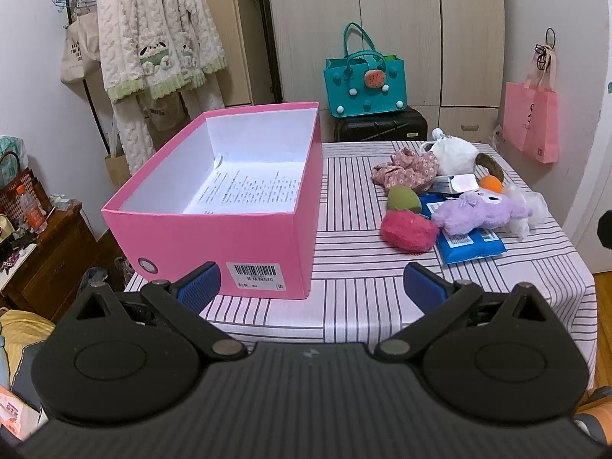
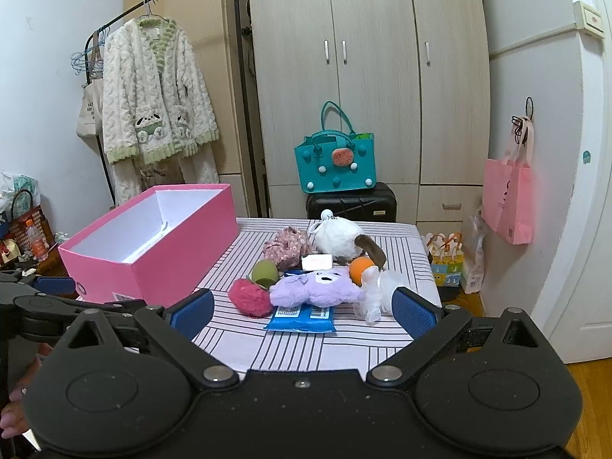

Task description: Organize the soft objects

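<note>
The pink box [image 1: 214, 206] sits at the table's [image 1: 363, 306] left, holding only a printed sheet. The left gripper [image 1: 311, 283] hovers spread wide, holding nothing. Right of the box lie the red pompom [image 2: 250, 297], purple plush [image 2: 317, 287] and white plush [image 2: 338, 243], the right gripper [image 2: 302, 311] gaping before them.

A pale wood-grain wardrobe [image 2: 367, 76] fills the back wall. In front of it a teal tote bag [image 2: 336, 164] sits on a black suitcase [image 2: 350, 202]. A fleecy robe [image 2: 157, 91] hangs from a black clothes rack [image 2: 237, 19] at left; a pink bag [image 2: 507, 199] hangs on the white door [image 2: 554, 134] at right.
</note>
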A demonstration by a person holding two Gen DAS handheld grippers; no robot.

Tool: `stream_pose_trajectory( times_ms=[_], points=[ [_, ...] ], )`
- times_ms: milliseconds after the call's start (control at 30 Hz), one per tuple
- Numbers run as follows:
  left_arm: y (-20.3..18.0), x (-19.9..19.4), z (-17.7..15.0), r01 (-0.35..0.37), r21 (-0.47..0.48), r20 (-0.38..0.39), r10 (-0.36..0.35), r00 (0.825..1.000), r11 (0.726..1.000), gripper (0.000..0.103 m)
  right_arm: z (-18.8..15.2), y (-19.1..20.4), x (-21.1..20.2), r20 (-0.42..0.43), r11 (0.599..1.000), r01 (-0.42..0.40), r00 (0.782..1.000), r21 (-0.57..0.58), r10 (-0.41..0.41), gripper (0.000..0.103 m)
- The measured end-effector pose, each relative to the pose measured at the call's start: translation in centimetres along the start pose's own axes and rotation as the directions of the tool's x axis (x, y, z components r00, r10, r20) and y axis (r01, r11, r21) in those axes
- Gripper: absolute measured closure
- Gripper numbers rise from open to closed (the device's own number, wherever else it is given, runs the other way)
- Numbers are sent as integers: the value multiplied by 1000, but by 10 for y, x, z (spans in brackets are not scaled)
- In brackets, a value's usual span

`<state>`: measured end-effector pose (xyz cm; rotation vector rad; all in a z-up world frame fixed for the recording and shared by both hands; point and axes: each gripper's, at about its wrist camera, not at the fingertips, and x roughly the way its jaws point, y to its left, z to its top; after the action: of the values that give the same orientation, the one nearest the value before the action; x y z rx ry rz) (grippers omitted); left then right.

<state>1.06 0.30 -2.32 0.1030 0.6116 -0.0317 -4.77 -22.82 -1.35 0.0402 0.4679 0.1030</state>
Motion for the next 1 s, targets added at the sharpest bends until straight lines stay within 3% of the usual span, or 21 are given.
stream_pose_trajectory(
  times_ms=[567,1000],
  points=[
    [3,6,-4,19,-14,-13,-19,1000,1000,0,-5,3,7,-10,1000,4,1000,-11,-4,2],
    [3,7,-12,24,-18,7,-24,1000,1000,0,-15,3,2,37,999,-1,999,-37,3,2]
  ],
)
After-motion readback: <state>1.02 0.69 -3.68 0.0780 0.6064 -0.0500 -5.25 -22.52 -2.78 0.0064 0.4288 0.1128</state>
